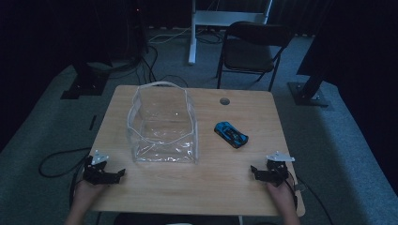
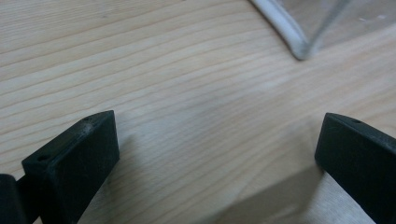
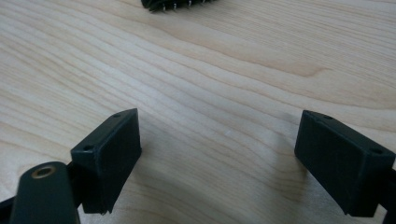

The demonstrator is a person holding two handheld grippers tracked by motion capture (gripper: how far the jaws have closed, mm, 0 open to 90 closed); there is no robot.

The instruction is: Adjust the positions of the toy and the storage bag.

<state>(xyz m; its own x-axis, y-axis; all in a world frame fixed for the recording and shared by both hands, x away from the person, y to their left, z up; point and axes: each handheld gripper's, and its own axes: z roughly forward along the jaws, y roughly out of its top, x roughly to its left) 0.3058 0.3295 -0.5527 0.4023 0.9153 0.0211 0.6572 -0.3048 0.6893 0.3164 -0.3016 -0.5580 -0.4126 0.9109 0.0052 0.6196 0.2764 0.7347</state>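
High view has the left gripper lower left and the right gripper lower right, both spread and empty on the bench, toy car right of centre beside the clear bag.

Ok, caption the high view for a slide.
Both open grippers, left and right, rest near a clear bag and blue toy car.

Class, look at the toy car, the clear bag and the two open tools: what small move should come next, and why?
Probably the right tool should reach forward to the blue toy car: its jaws stand open and empty, the car lies nearest it, outside the clear bag.
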